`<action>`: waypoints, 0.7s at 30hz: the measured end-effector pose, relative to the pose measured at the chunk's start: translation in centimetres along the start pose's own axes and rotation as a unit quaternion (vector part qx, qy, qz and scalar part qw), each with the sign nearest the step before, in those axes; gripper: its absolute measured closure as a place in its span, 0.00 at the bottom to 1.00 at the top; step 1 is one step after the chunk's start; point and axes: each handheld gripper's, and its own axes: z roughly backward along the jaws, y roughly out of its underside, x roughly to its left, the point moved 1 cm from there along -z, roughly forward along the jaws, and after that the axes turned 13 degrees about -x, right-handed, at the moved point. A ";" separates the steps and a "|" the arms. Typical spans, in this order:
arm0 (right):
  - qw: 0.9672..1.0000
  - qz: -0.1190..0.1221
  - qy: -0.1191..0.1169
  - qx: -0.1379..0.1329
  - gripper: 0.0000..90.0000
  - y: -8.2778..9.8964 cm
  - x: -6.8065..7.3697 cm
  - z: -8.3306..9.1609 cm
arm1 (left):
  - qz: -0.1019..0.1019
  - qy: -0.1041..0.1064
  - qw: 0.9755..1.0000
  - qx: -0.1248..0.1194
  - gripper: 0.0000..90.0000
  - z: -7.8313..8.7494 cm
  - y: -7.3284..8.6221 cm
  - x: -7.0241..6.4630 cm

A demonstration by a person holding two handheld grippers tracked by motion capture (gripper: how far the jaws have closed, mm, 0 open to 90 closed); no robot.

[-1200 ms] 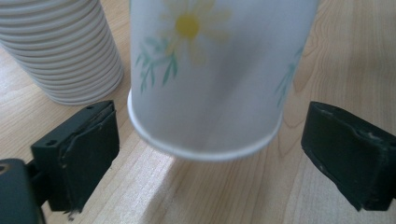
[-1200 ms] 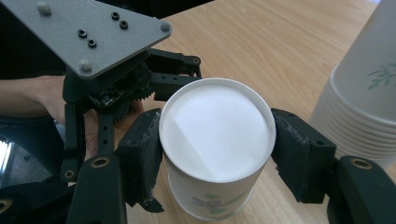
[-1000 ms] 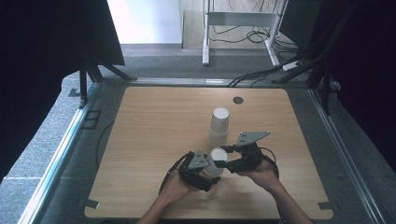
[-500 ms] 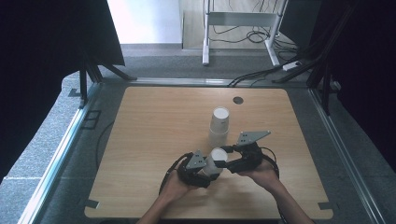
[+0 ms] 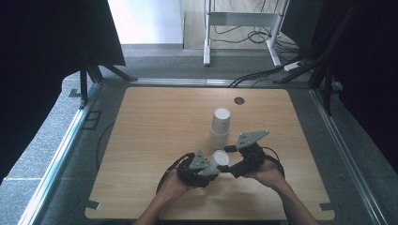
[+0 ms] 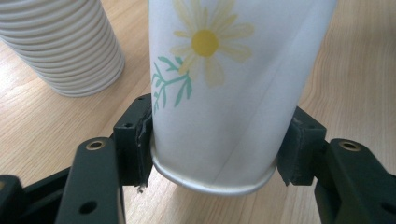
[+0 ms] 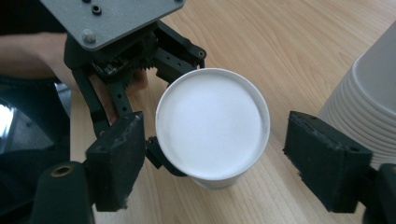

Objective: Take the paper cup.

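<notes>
A white paper cup with a daisy print is held just above the wooden table, near its front edge. My left gripper is shut on it, and its jaws have just been closing onto the cup's narrow end, one pad on each side. My right gripper faces it from the right and is open. Its jaws have just been opening, so the pads stand apart from the cup's round white end, which lies between them.
A stack of upside-down white cups stands just behind the grippers. A small dark round hole sits near the table's far edge. Black curtains hang left and right, and cables lie on the floor behind.
Both hands and the cup stay in the same spot. The jaw movement is too small to make out in the high view.
</notes>
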 end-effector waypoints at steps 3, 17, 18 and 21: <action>1.000 0.009 0.000 0.020 0.20 0.0 0.2 -0.1 | -0.011 0.003 1.000 0.015 0.43 -0.1 -0.1 -0.2; 0.989 0.059 -0.012 0.136 0.25 0.5 1.6 -2.3 | -0.055 0.016 0.997 0.061 0.42 -0.8 -0.8 -1.6; 0.988 0.060 -0.013 0.140 0.25 0.4 1.7 -2.4 | -0.056 0.016 0.996 0.062 0.42 -0.8 -0.8 -1.7; 0.986 0.064 -0.014 0.153 0.27 0.5 2.0 -2.6 | -0.061 0.019 0.996 0.067 0.42 -0.8 -0.9 -1.9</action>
